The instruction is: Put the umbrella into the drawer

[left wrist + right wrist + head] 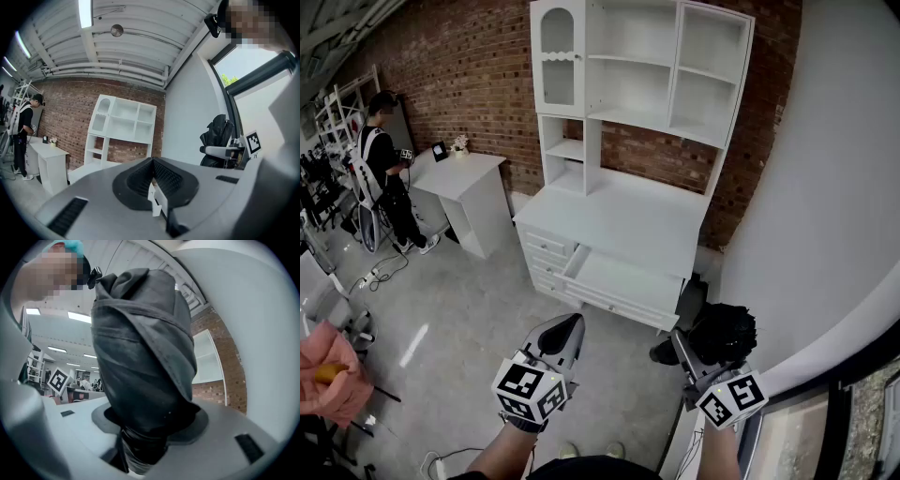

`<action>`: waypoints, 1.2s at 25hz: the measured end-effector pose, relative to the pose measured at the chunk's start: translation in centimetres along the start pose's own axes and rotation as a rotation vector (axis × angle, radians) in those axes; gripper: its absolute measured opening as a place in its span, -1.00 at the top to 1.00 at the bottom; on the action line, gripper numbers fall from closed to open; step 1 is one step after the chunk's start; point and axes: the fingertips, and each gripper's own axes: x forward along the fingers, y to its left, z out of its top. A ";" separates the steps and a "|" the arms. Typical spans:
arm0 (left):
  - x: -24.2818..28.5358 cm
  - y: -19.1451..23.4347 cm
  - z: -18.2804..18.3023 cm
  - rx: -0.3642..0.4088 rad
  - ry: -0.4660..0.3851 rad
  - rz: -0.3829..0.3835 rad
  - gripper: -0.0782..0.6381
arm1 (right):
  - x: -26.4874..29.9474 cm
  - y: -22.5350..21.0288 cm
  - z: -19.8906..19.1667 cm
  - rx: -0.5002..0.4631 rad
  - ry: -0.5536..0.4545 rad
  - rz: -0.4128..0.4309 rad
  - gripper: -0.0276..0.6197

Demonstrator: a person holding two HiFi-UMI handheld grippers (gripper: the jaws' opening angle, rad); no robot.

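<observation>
The white cabinet [623, 220] stands against the brick wall [478, 75], and its wide drawer [619, 302] is pulled open below the desktop's front edge. The folded black umbrella [727, 335] is clamped in the right gripper [694, 349], well short of the drawer. The left gripper [565, 330] has its jaws together on nothing. Black-and-white square markers cover both grippers' cubes.

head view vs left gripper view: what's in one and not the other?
Only the head view: the open drawer under the desk top, and both grippers' marker cubes from above.
Only the left gripper view: the ceiling light, and the left gripper seen along its jaws, which are together and empty.
Both: the white cabinet, the brick wall, a person at a side desk, and the right gripper shut on the black umbrella.
</observation>
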 end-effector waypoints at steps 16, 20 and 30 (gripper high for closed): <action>-1.2 -0.7 -0.1 -0.014 -0.004 0.022 0.76 | -0.5 0.8 -0.5 0.018 0.040 0.027 0.23; -0.6 -1.3 -0.1 0.006 -0.006 0.029 0.76 | -0.7 -0.4 -0.5 0.024 0.034 0.019 0.23; 0.6 -2.9 -1.1 -0.007 0.005 0.056 0.76 | -1.9 -2.6 -1.7 -0.002 0.078 0.030 0.23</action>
